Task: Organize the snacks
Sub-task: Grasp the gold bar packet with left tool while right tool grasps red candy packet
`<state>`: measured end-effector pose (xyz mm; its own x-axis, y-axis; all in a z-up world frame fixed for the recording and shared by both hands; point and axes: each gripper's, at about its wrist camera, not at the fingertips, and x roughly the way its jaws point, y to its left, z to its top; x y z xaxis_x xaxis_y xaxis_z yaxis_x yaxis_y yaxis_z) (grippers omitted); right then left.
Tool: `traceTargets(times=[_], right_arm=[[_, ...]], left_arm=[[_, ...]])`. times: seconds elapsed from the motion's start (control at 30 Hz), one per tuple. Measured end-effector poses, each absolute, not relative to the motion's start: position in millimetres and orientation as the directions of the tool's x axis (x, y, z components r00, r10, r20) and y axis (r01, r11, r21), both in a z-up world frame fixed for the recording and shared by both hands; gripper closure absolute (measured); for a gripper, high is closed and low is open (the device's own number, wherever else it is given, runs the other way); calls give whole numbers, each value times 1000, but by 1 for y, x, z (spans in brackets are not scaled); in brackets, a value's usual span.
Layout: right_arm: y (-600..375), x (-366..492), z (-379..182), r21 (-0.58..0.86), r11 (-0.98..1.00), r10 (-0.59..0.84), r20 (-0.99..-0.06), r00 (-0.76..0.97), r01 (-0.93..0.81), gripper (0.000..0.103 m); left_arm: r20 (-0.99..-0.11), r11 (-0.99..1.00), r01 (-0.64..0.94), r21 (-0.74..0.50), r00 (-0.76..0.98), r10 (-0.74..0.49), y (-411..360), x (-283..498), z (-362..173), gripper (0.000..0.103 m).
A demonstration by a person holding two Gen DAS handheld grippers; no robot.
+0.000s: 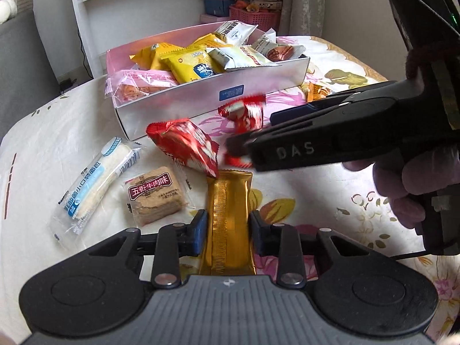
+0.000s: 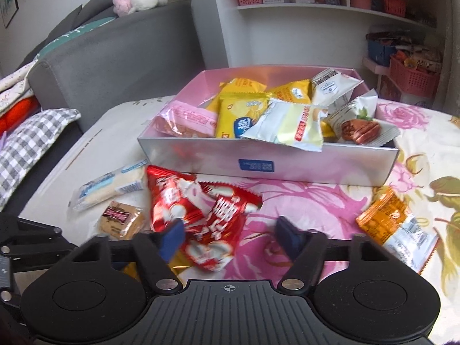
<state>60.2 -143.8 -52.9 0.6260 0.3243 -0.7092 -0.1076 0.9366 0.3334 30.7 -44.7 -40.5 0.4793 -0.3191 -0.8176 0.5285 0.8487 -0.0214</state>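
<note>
A pink box (image 1: 178, 112) (image 2: 302, 166) holds several snack packets on the flowered tablecloth. My left gripper (image 1: 228, 230) is shut on a gold packet (image 1: 228, 201), its blue pads pressing both sides. My right gripper (image 2: 230, 234) is open, its blue pads either side of two red packets (image 2: 201, 212) lying before the box; it shows in the left wrist view (image 1: 253, 132) above those red packets (image 1: 184, 146). A white bread packet (image 1: 92, 184) (image 2: 112, 187) and a brown biscuit packet (image 1: 155, 195) (image 2: 120, 218) lie at the left.
An orange packet (image 2: 394, 224) (image 1: 317, 90) lies right of the box. A grey sofa (image 2: 100, 57) with a checked cushion (image 2: 31, 143) stands left of the table. White shelves (image 2: 287, 14) with pink baskets (image 2: 414, 77) stand behind.
</note>
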Motion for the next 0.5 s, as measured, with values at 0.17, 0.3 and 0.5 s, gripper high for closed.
traceTargets(times=[0.17,0.3,0.5], right_arm=[[-157,63,-52,366,927,340,-723,601,-84,68],[-161,57,-49,347,934,329,-735,593,-88,68],[-173,40,-44,290,953,290,-785,548,-89,68]], left_arm=[[-817,854,519,-21,484,-314,-45,30,-40,74],[-812,869,494,-26,497,-306,-44,30,-40,76],[-806,894,447,-21,522,-280,-42,30,-40,77]])
